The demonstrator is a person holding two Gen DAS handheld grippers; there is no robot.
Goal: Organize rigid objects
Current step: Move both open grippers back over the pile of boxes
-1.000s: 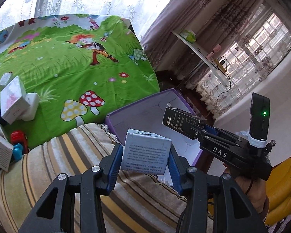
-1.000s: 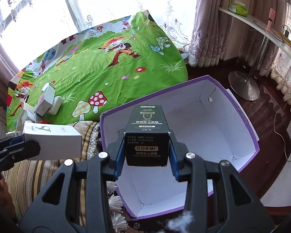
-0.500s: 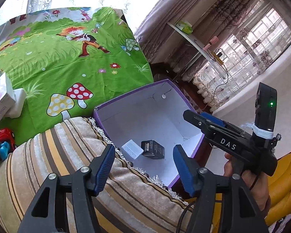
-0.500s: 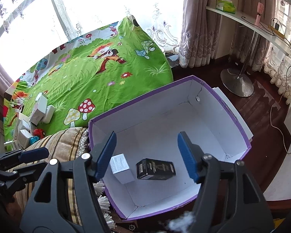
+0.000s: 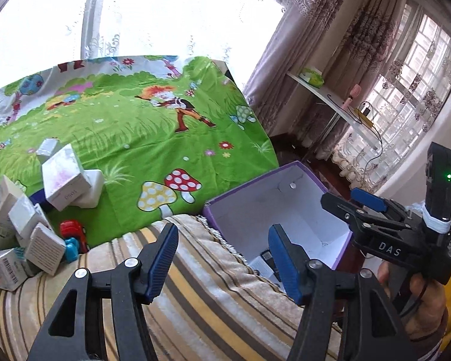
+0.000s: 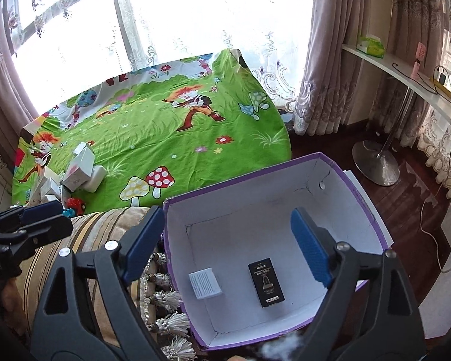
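Inside the purple box (image 6: 372,210), on its white floor, a black carton (image 6: 266,282) and a small white carton (image 6: 205,282) lie flat and apart; from the left wrist view only slivers of them show behind a finger. Above the box, the right gripper (image 6: 228,243) gapes wide and empty. Over the striped cushion (image 5: 213,297), the left gripper (image 5: 222,261) is equally spread, holding nothing. More white cartons (image 5: 64,177) sit heaped on the green bedsheet (image 5: 141,138), partly cut off at the frame edge.
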